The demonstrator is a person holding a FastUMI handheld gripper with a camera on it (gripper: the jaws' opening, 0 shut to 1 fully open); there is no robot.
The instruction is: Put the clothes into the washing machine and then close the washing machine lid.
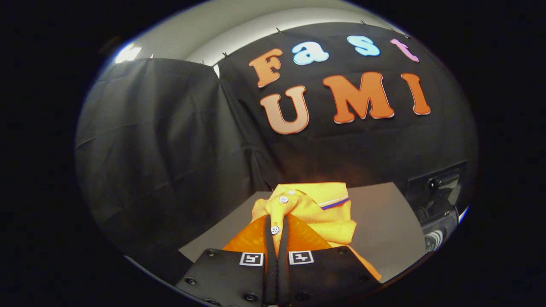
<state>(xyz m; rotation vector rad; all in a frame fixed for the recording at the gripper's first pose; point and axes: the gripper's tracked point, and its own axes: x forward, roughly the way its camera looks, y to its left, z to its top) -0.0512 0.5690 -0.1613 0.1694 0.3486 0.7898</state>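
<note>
Grey table (384, 221) runs ahead of me. On it, the yellow shirt (315, 209) is bunched and rising into the gripper (276, 230), fingers pinched nearly together on its buttoned placket. A dark machine part (439, 192) (the washer, I judge) lies well off to the right, so I carry that way.

Your gripper (277, 228) is pinching the yellow shirt (313, 211) with jaws closed on its button placket; the shirt is bunching toward 12 o'clock over the grey table (384, 221).
</note>
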